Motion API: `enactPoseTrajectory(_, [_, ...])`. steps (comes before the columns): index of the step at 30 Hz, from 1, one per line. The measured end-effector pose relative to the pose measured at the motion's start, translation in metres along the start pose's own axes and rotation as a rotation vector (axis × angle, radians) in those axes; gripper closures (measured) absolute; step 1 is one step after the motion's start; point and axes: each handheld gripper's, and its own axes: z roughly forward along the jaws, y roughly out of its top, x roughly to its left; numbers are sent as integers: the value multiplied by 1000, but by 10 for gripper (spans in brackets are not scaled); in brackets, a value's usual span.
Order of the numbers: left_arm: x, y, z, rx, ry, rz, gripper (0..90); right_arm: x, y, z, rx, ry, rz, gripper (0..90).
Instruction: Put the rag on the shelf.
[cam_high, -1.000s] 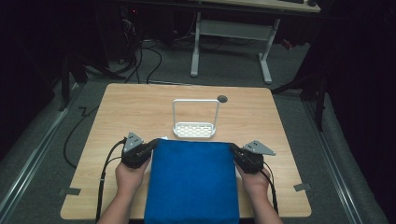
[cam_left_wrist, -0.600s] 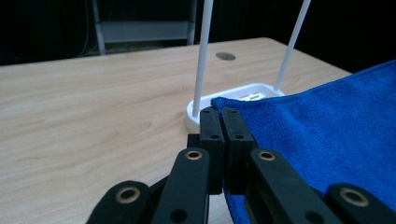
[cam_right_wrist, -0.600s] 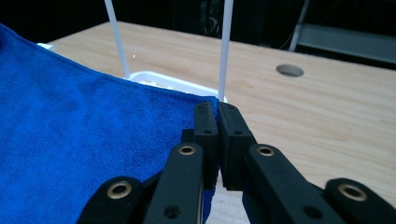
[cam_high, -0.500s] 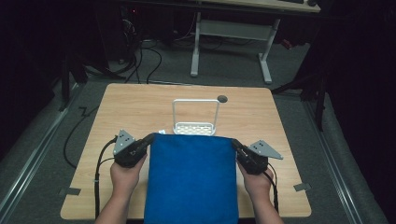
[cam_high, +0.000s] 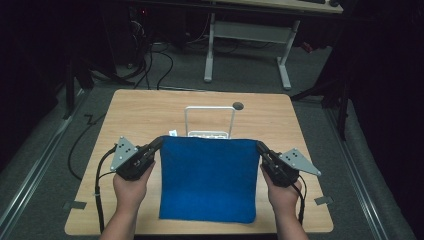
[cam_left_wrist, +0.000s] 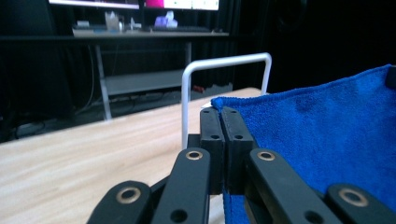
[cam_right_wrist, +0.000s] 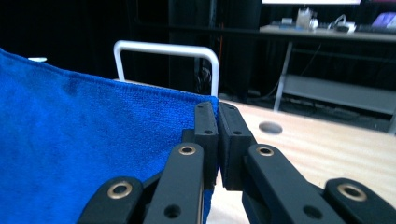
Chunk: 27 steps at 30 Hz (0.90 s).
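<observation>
Holding item one, a blue terry-cloth towel, rectangular, by its two far corners: the left gripper has its fingers clamped together on the left far corner, and the right gripper has its fingers clamped on the right far corner. Position: the far edge is stretched level between the two grippers and raised off the light wooden surface; the cloth slopes down from there toward the person, its near edge lying at or close to the surface's near rim. Orientation: long axis runs from the person outward; the held edge runs side to side, each hand equally near its own corner. Item two, a white wire rack with an arched handle, stands upright just beyond the raised edge, roughly centred behind it, so any carry forward would likely meet it first. Item three, a small dark round hole in the surface, lies beyond the rack to the right. Surroundings: dim room, grey carpeted floor, a white-legged desk beyond, black cables trailing at left.
</observation>
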Motion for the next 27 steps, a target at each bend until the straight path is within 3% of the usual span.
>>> enactPoseTrajectory(11, [-10, 22, -19, -88, 1, 42, 892, 12, 28, -23, -125, 17, -32, 877])
enactPoseTrajectory(22, [-14, 31, -26, -118, 5, 47, 894, 18, 38, -32, -162, 27, -60, 878])
enactPoseTrajectory(27, [-11, 28, -17, -100, 12, 47, 895, 14, 36, -23, -148, 23, -43, 878])
